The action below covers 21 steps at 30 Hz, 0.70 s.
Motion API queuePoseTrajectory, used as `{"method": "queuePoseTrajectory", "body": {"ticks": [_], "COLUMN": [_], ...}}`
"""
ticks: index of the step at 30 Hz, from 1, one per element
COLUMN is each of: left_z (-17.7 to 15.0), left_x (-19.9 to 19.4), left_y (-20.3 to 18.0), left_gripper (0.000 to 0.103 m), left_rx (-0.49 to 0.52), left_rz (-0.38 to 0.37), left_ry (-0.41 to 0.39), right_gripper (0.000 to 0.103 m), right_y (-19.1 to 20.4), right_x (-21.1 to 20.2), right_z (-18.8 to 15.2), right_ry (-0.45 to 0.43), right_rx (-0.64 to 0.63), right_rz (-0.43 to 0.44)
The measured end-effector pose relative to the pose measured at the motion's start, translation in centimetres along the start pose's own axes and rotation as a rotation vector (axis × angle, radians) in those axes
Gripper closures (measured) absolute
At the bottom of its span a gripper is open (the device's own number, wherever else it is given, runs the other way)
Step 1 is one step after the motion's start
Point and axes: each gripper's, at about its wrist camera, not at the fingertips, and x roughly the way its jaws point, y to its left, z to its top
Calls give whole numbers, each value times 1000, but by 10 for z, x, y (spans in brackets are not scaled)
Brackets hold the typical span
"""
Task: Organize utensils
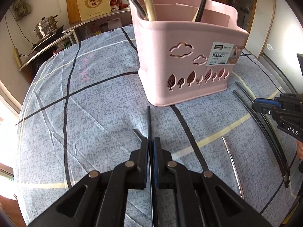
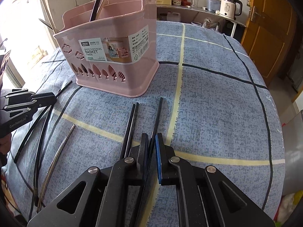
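Note:
A pink divided basket (image 1: 181, 56) (image 2: 113, 56) stands on the blue checked cloth, with wooden and black chopsticks upright in it. My left gripper (image 1: 151, 140) is shut on a black chopstick (image 1: 149, 121) that points toward the basket's base. It also shows at the left edge of the right wrist view, as the left gripper (image 2: 55, 95). My right gripper (image 2: 151, 136) is shut on another black chopstick (image 2: 158, 113). A pair of black chopsticks (image 2: 130, 126) lies just left of it. The right gripper (image 1: 254, 104) enters the left wrist view from the right.
More black chopsticks (image 2: 30, 138) and a metal chopstick (image 2: 56, 151) (image 1: 233, 166) lie loose on the cloth between the grippers. A counter behind holds a steel pot (image 1: 46, 27), a paper bag (image 1: 93, 2) and a kettle (image 2: 230, 6). A wooden door (image 2: 269, 28) is at far right.

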Motion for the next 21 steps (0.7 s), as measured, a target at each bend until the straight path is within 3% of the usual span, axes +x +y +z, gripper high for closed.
{"method": "queuePoseTrajectory", "body": {"ticks": [5, 9, 21], "left_z": [1, -2, -6], "left_x": [0, -7, -74], "left_y": [-4, 0, -2], "left_gripper": [98, 98, 98], "left_rx": [45, 18, -18], "left_rz": [12, -23, -92], "left_ry": [-3, -25, -175], "right_gripper": [96, 97, 98], "right_y": [-4, -7, 4], "right_x": [2, -2, -63], "right_z": [4, 1, -7], "right_ry": [-2, -22, -184], "right_rx": [17, 39, 51], "right_rz": [21, 42, 88]}}
